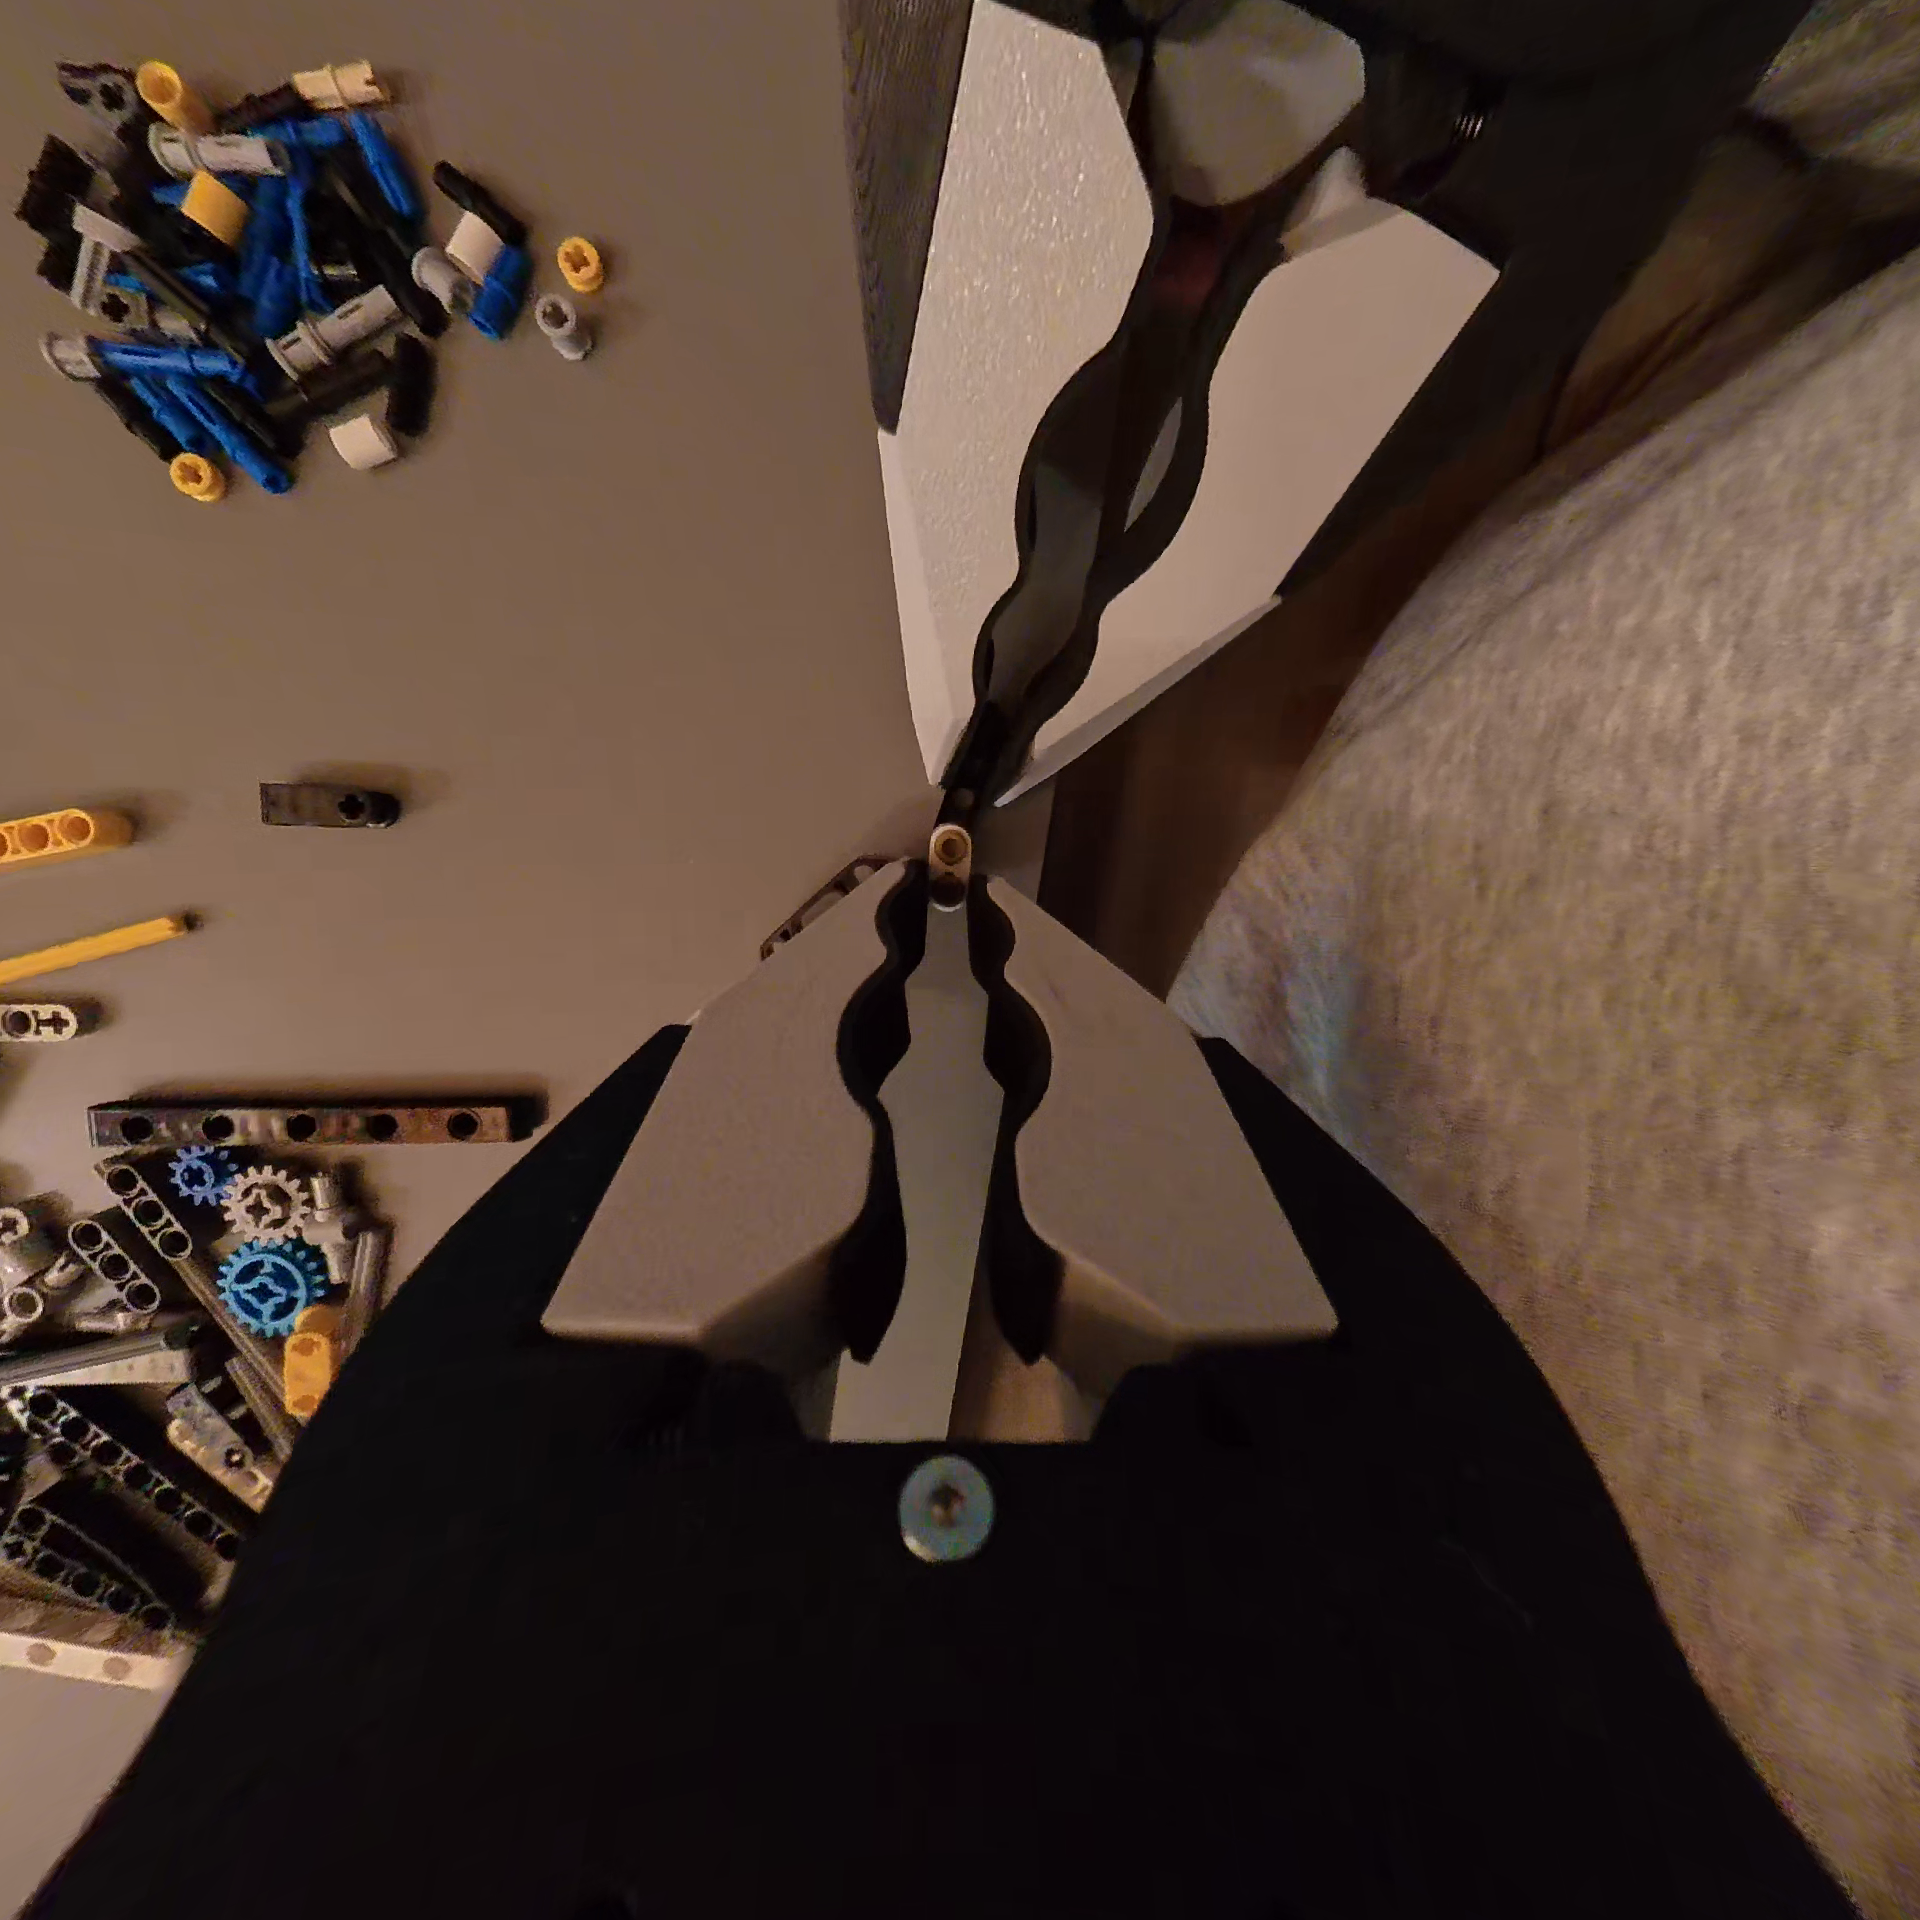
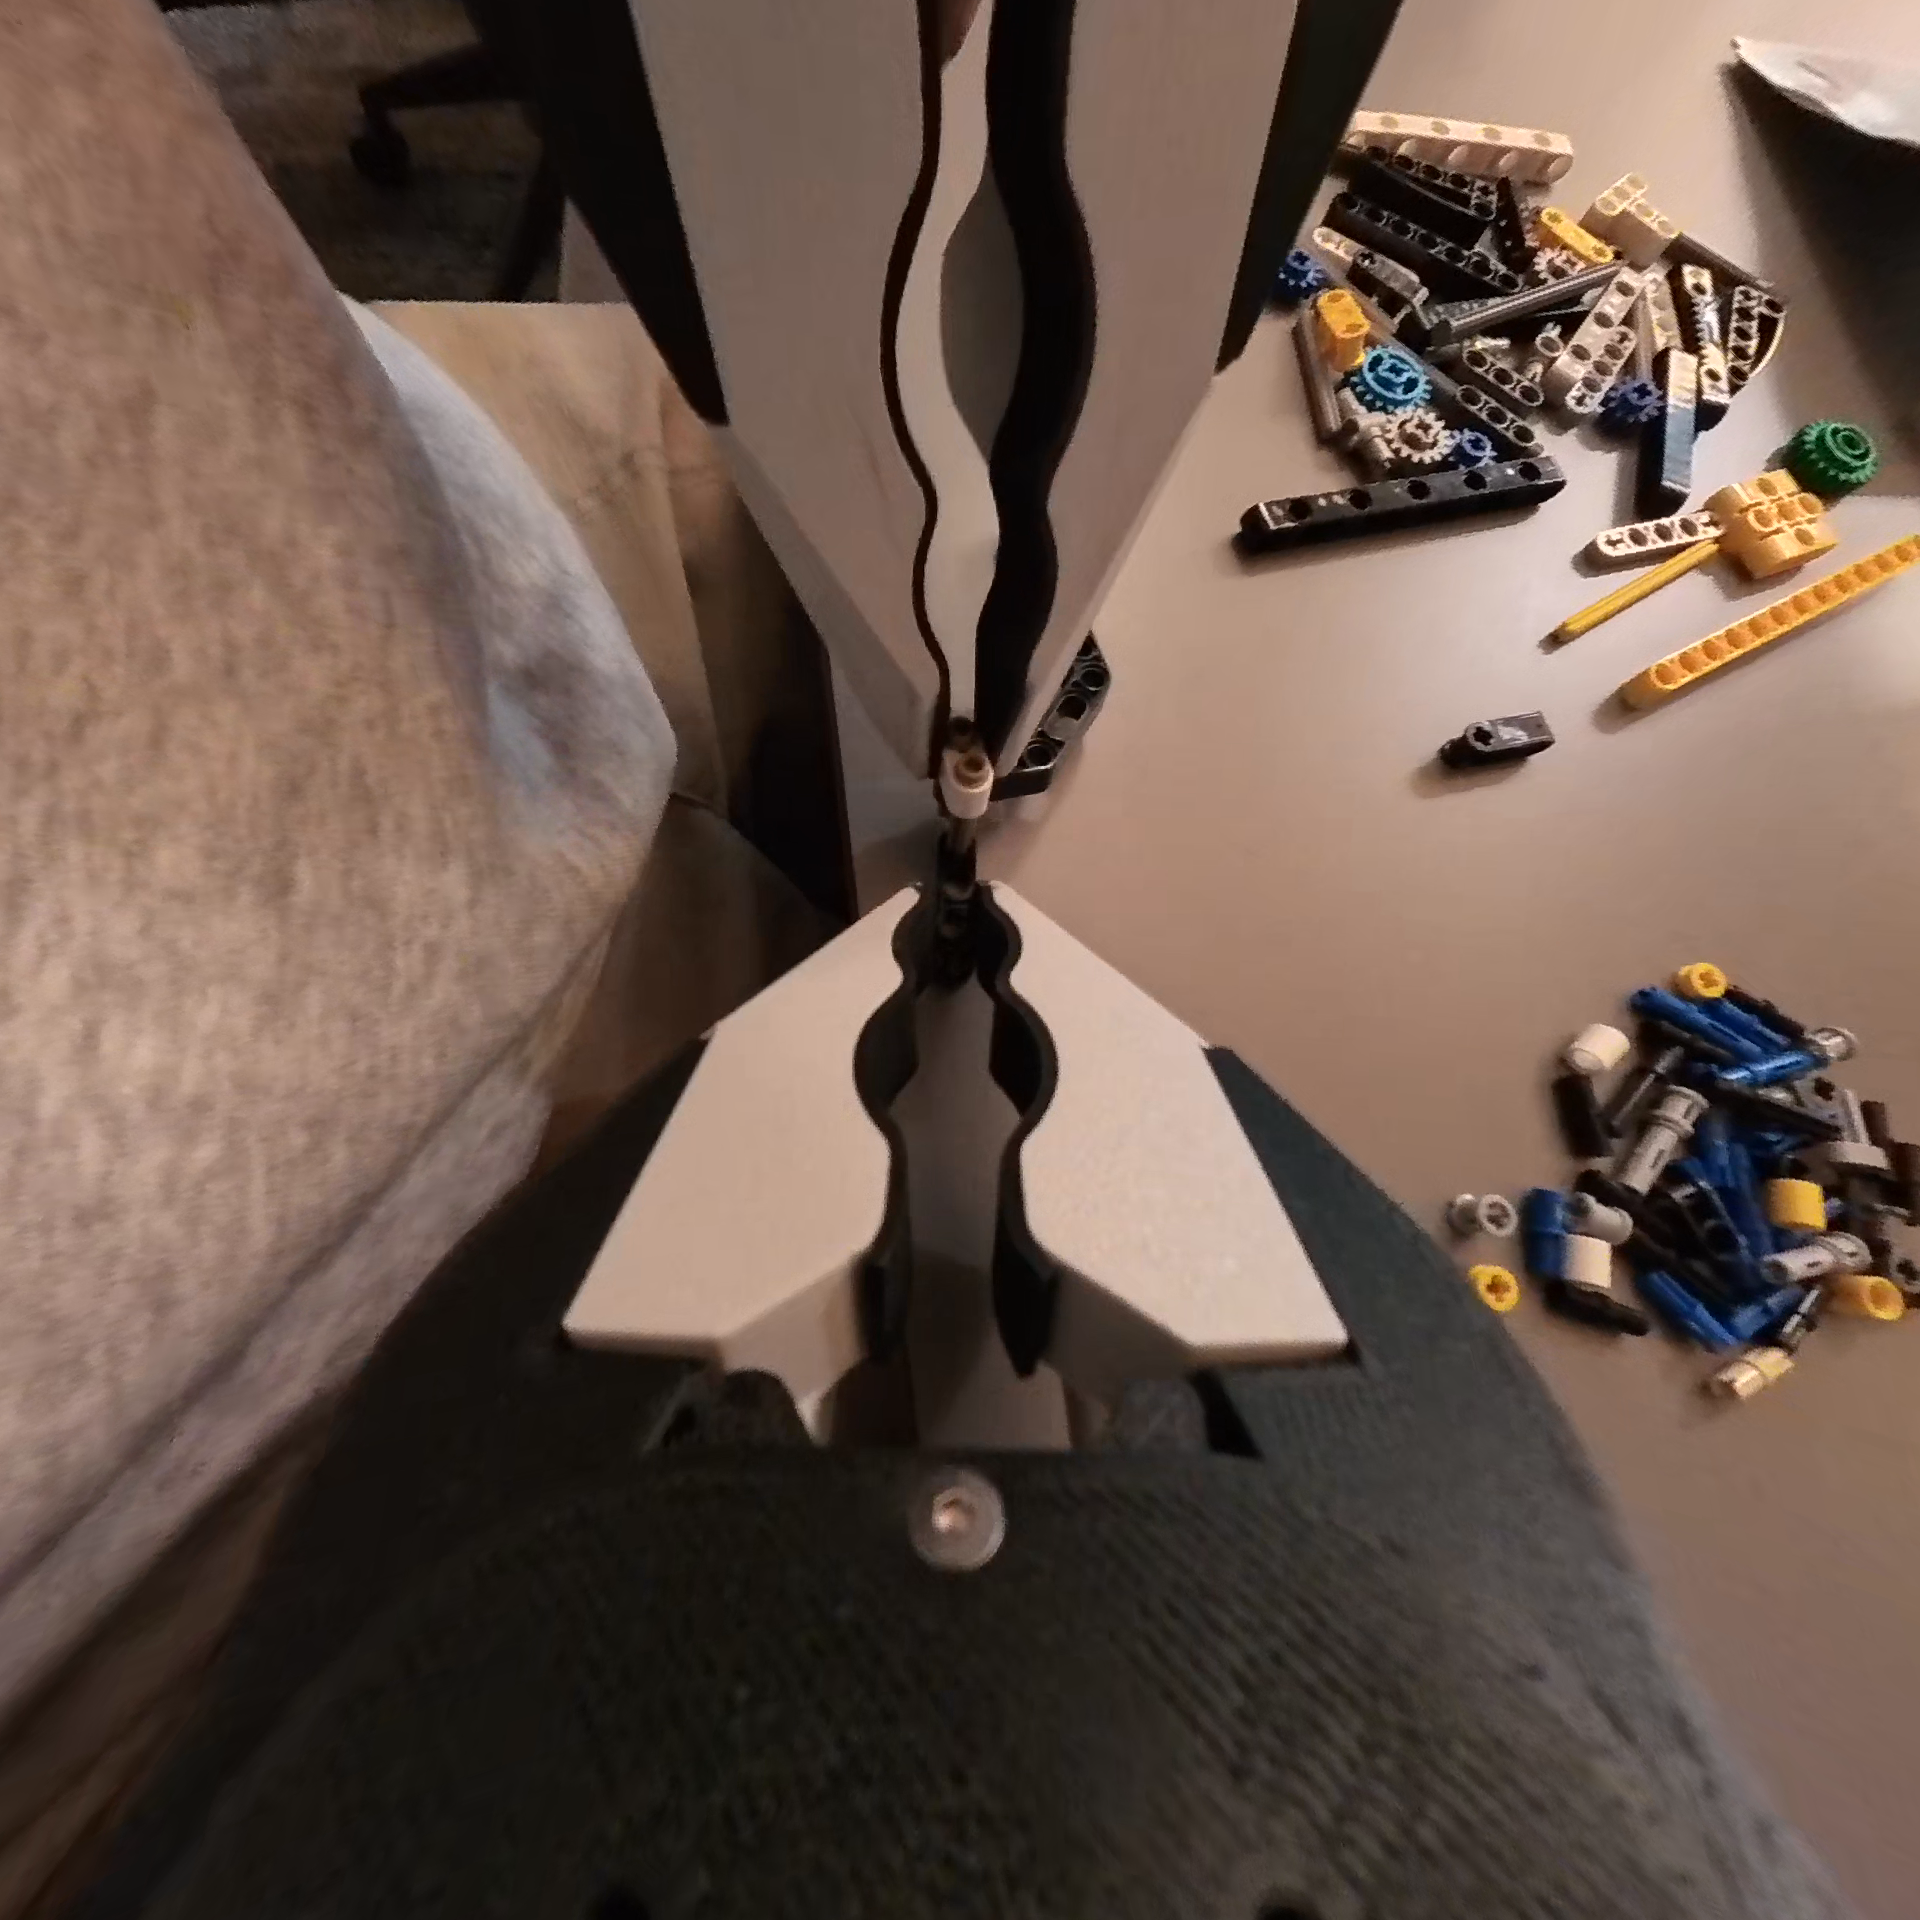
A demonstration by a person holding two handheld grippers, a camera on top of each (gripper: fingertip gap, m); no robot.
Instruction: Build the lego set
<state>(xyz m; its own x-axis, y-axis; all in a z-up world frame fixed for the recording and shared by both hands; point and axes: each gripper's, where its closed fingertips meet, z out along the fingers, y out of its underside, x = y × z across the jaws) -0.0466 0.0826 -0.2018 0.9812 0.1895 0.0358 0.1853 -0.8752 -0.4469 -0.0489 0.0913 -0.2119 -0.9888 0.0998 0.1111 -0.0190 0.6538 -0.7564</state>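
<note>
The left claw is clamped on a small tan plastic connector pin; the right claw, tip to tip with it, pinches a thin black holed lego beam at the grey tabletop edge. Beside them lie two loose heaps: blue-and-black pins and beams with gears. One small black connector lies alone between the heaps.

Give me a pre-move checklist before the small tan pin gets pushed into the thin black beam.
1. Left gripper shut on small tan pin: ok.
2. Right gripper shut on thin black beam: ok.
3. Pin tip meets beam end, both held above the brown table: ok.
4. Pin lined up with a beam hole: cannot tell.
5. Loose black beam under the left gripper, clear of the join: ok.
</note>
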